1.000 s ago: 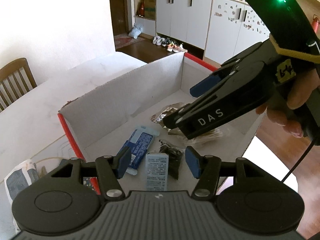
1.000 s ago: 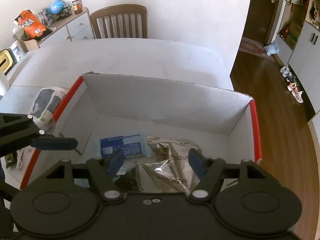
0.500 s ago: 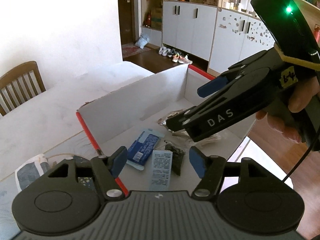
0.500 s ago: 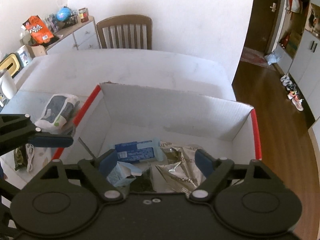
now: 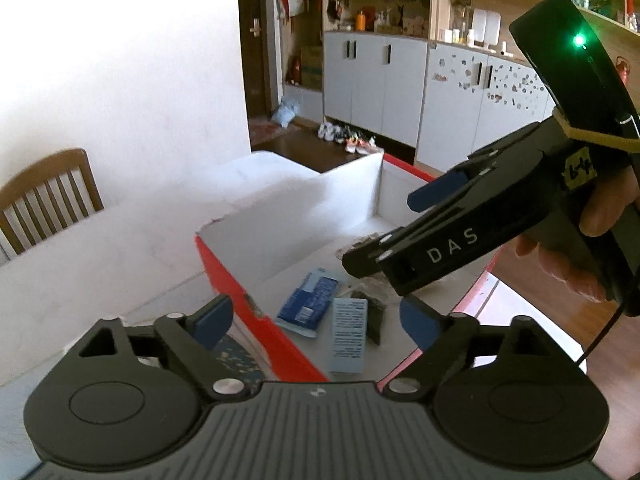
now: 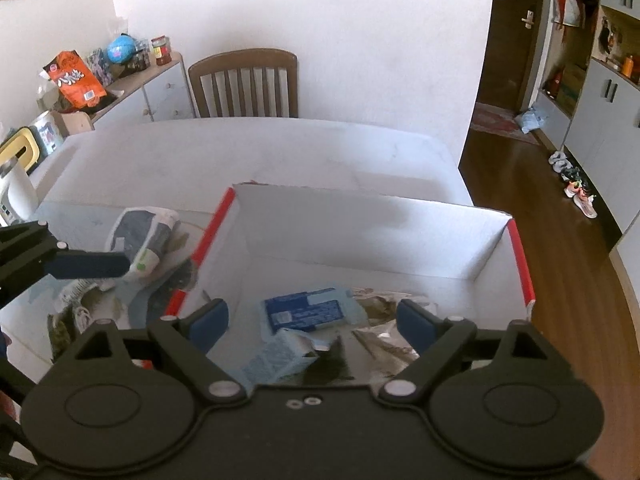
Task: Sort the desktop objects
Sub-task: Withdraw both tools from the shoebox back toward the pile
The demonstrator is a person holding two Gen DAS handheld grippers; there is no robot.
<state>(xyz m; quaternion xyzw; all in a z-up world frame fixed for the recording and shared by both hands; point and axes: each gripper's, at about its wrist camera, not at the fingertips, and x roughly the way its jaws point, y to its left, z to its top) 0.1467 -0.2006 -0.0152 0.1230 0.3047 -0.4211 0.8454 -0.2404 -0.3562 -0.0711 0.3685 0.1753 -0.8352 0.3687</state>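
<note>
Partly hidden — silver pouch behind fingers

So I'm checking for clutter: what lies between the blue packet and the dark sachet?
The pale-blue carton lies between the blue packet and dark sachet, in the left wrist view.

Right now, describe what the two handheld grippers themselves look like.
Both are matte black plastic with blue pads on the fingertips. The left gripper shows a ribbed grey body, two round discs and silver pivot screws. The right gripper has the same discs and linkages; seen from the left wrist camera it carries white "DAS" lettering, a yellow handwritten label, a yellow band, a green light and a thin black cable.
</note>
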